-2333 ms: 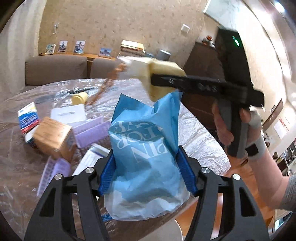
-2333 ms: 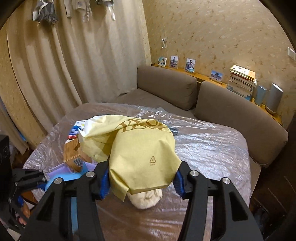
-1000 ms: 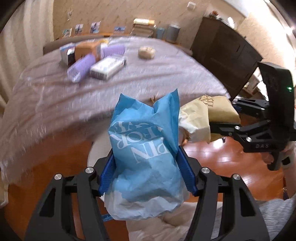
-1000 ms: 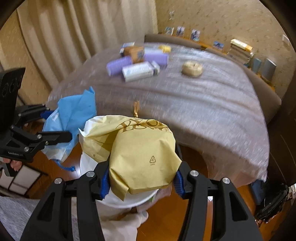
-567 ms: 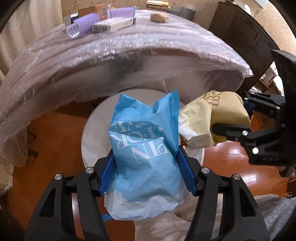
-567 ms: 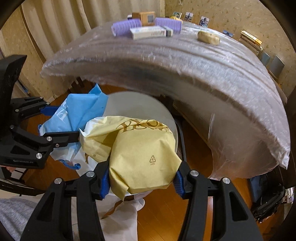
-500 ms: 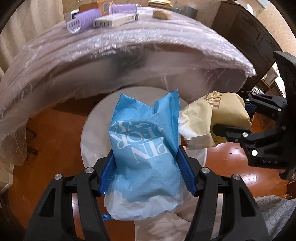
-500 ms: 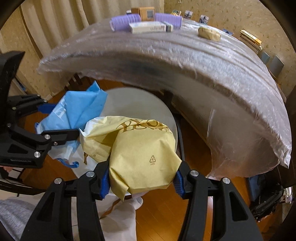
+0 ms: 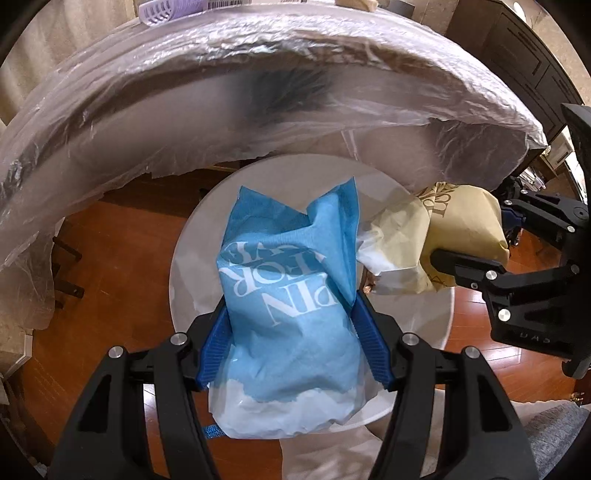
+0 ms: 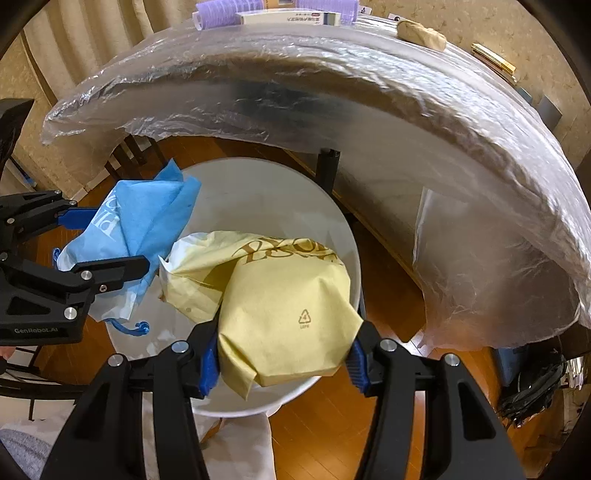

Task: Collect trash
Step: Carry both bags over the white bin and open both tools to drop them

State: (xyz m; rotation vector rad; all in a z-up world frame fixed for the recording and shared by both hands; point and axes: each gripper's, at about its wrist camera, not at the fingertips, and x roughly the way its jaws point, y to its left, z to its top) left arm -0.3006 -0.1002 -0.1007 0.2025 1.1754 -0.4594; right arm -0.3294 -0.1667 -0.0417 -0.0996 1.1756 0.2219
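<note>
My left gripper is shut on a crumpled blue bag with white lettering, held over a round white bin on the floor. My right gripper is shut on a crumpled yellow paper bag, also over the white bin. In the left wrist view the yellow bag and right gripper sit at the right. In the right wrist view the blue bag and left gripper sit at the left. The two bags nearly touch.
A round table wrapped in clear plastic overhangs the bin. On its top stand purple rollers, a white box and a beige lump. Wooden floor surrounds the bin. A dark cabinet stands at the right.
Both grippers have dropped from table height to below the table edge, bags still held, and have come lower and closer over the white bin.
</note>
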